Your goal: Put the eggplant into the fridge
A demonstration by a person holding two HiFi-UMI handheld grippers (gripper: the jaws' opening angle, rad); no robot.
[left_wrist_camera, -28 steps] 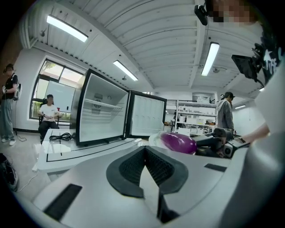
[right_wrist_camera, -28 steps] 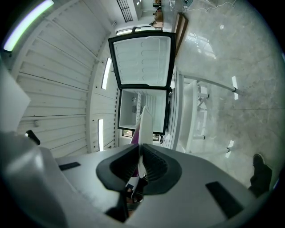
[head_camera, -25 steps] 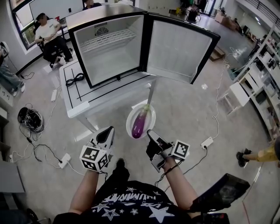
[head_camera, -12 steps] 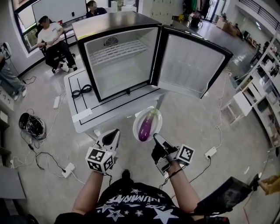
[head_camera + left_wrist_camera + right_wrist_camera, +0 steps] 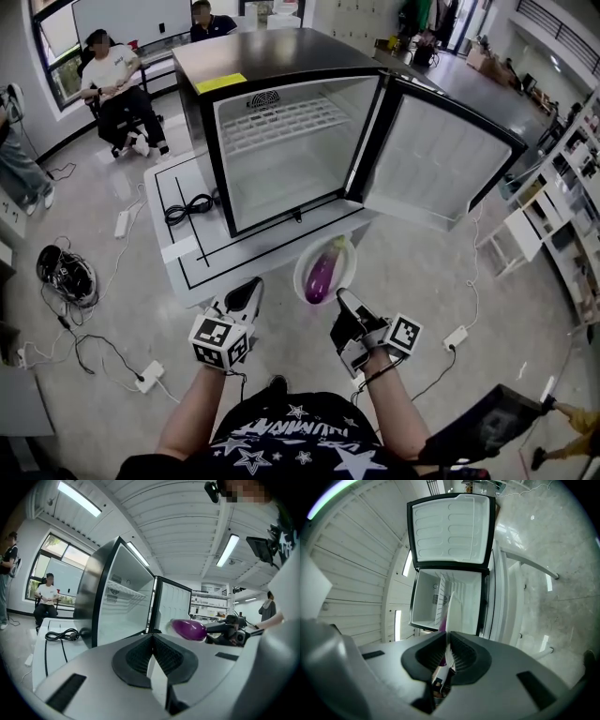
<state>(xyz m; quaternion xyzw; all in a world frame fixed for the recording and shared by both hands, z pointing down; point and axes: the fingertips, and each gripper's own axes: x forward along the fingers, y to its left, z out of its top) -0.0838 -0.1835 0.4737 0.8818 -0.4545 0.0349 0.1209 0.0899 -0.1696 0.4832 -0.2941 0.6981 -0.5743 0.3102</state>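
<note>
A purple eggplant (image 5: 322, 275) lies on a white plate (image 5: 301, 269), held in the air in front of the white table (image 5: 192, 267). My right gripper (image 5: 345, 302) is shut on the plate's near rim; the right gripper view shows the plate (image 5: 453, 607) edge-on between the jaws. The fridge (image 5: 281, 66) stands on the table, its door (image 5: 441, 159) swung wide to the right, with an empty inside and one wire shelf (image 5: 281, 122). To the left of the plate, my left gripper (image 5: 247, 294) is shut and empty; the eggplant (image 5: 189, 629) shows in its view.
A coiled black cable (image 5: 187, 208) lies on the table left of the fridge. Two people sit behind at the back left (image 5: 108, 75). Cables and a power strip (image 5: 145, 375) lie on the floor at left. Shelving (image 5: 562, 216) lines the right side.
Both grippers and the plate with the eggplant have come nearer to the table and the open fridge. The grips are unchanged.
</note>
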